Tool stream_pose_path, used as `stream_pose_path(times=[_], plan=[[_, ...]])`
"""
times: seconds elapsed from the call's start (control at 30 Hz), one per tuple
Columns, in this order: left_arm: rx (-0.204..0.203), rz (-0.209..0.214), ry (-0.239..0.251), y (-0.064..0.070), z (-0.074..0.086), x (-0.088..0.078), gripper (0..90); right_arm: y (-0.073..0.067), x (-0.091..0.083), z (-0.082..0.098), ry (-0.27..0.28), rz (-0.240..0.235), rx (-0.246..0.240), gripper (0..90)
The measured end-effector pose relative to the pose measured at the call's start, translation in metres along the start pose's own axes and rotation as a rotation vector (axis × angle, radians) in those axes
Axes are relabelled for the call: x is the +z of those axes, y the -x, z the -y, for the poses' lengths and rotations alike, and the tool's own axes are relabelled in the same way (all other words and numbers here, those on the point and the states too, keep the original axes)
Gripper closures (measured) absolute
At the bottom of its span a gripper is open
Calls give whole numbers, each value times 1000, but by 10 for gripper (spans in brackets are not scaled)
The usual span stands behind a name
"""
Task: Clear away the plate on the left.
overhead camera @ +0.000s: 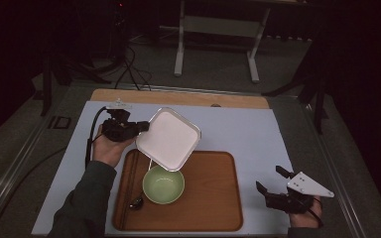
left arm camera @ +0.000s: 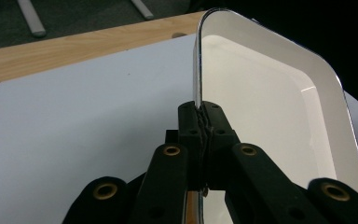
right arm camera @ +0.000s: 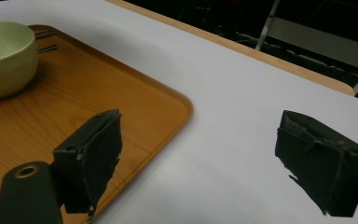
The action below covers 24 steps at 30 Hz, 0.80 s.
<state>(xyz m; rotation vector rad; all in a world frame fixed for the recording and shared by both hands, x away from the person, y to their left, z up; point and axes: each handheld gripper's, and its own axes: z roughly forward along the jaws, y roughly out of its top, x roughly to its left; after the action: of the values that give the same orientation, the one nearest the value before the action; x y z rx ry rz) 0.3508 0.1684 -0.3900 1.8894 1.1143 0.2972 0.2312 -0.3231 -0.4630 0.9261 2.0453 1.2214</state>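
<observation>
A dim room surrounds a counter [overhead camera: 258, 134] covered by a pale sheet, with a strip of bare wood along its far edge and dark floor, cables and a metal frame beyond it. A wooden tray [overhead camera: 213, 198] lies on the counter and serves as the landmark here.

On the tray, towards its left half, stands a green bowl [overhead camera: 163, 184]. Just left of the bowl, along the tray's left edge, lie dark chopsticks [overhead camera: 127, 188], and a dark spoon [overhead camera: 137, 202] rests just beside the bowl's near-left side.

Above the tray's far-left corner, the left gripper [overhead camera: 140, 127] holds a white square plate [overhead camera: 171, 139] by its left rim. The plate is lifted off the tray and tilted, its near corner hanging over the bowl. In the left gripper view, the black fingers [left arm camera: 219, 128] are pressed together on the plate's thin edge [left arm camera: 261, 107], with the rim standing upright between them and the plate's white inside facing right. The person's left hand [overhead camera: 110, 146] and dark sleeve reach in just left of the tray.

Off the tray's right side, near its near-right corner, the right gripper [overhead camera: 270, 181] sits low over the bare sheet with its grey three-cornered plate on top. Its fingers [right arm camera: 93, 154] stand wide apart and hold nothing; in the right gripper view the tray's corner [right arm camera: 168, 107] and the bowl [right arm camera: 4, 56] lie to their left.
</observation>
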Motion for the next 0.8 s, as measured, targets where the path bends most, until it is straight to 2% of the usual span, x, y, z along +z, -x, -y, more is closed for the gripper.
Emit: stream_pose_path(times=[0.37, 0.8], plan=[[83, 51, -13, 15, -11, 19, 889, 0, -1, 0, 2, 0, 2, 141], [135, 74, -38, 30, -17, 36, 889, 1, -1, 0, 4, 2, 3, 141]])
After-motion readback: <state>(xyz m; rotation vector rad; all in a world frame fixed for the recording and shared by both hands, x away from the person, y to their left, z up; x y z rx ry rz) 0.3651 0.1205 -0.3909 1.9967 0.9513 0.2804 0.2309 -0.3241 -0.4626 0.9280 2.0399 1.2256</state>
